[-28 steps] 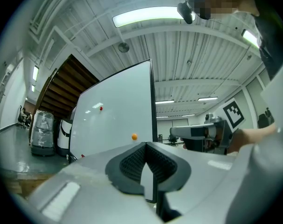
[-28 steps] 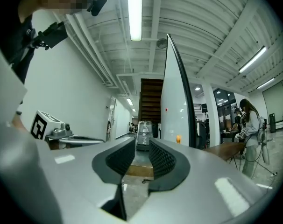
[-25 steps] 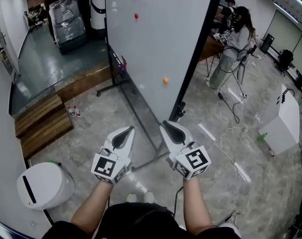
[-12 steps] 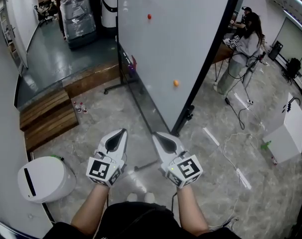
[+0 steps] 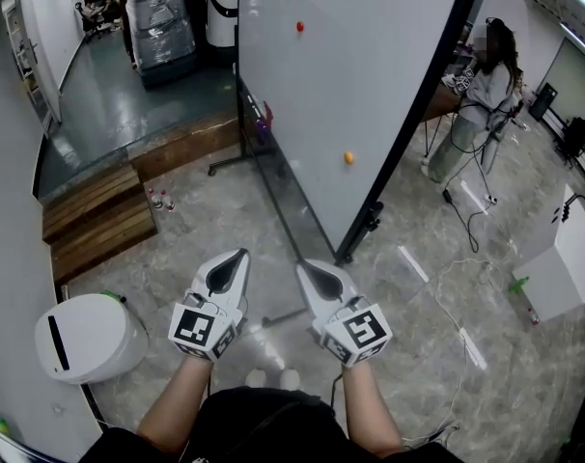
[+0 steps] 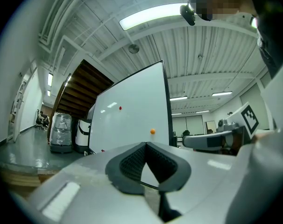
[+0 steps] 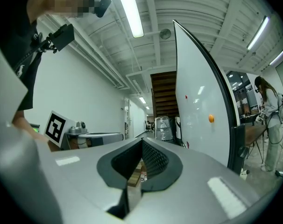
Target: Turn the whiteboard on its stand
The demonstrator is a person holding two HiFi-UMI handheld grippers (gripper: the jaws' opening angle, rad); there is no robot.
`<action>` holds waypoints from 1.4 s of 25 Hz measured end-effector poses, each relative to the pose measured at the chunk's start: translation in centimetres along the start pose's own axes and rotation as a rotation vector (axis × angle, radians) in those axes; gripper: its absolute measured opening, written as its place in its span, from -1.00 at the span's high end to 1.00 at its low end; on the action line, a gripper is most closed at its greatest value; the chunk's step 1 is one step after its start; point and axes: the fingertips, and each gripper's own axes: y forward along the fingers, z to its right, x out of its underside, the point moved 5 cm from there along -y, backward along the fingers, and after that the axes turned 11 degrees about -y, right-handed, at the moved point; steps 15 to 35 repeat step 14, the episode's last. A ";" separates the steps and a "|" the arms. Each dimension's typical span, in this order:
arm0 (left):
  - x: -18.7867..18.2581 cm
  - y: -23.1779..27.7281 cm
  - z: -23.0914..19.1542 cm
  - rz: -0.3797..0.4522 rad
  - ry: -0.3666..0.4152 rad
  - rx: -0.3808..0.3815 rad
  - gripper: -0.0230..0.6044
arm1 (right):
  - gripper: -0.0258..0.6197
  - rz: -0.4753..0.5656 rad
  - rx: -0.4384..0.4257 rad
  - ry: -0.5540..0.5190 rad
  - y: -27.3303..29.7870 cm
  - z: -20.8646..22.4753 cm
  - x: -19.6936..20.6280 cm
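Observation:
The whiteboard (image 5: pixel 350 85) stands upright on its rolling stand (image 5: pixel 283 314) in front of me, seen at a slant. A red magnet (image 5: pixel 299 26) and an orange magnet (image 5: pixel 348 157) stick to it. Its black side frame (image 5: pixel 408 133) runs down to the right. My left gripper (image 5: pixel 239 255) and right gripper (image 5: pixel 302 264) hover side by side below the board's lower edge, apart from it. Both are shut with nothing between the jaws. The left gripper view shows the left gripper (image 6: pixel 145 144) pointing at the whiteboard (image 6: pixel 132 111). From the right gripper (image 7: pixel 142 140) the whiteboard (image 7: pixel 197 101) appears edge-on at the right.
A white rounded bin (image 5: pixel 85 336) stands at the lower left and wooden steps (image 5: pixel 95 220) lie behind it. A person (image 5: pixel 481 95) stands beyond the board at the right. A white cabinet (image 5: pixel 553 258) and floor cables (image 5: pixel 447 268) are at the right.
Both grippers have drawn back a little from the board's lower edge toward me. The right gripper's jaws have closed. The board sits further right in view.

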 end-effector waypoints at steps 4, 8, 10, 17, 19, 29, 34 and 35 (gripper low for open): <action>0.4 0.3 0.3 -0.010 -0.009 0.008 0.92 | 0.90 -0.001 0.012 0.001 -0.5 0.5 0.0; 0.8 0.6 0.6 -0.020 -0.019 0.034 0.92 | 0.90 -0.013 0.024 0.001 -0.9 0.4 0.2; 1.0 0.8 0.7 -0.021 -0.021 0.045 0.92 | 0.90 -0.020 0.027 0.000 -0.8 0.3 0.4; 1.0 1.1 0.5 -0.020 -0.024 0.063 0.92 | 0.90 -0.031 0.031 -0.006 -0.5 0.0 0.7; 1.0 1.1 0.5 -0.020 -0.024 0.063 0.92 | 0.90 -0.031 0.031 -0.006 -0.5 0.0 0.7; 1.0 1.1 0.5 -0.020 -0.024 0.063 0.92 | 0.90 -0.031 0.031 -0.006 -0.5 0.0 0.7; 1.0 1.1 0.5 -0.020 -0.024 0.063 0.92 | 0.90 -0.031 0.031 -0.006 -0.5 0.0 0.7; 1.0 1.1 0.5 -0.020 -0.024 0.063 0.92 | 0.90 -0.031 0.031 -0.006 -0.5 0.0 0.7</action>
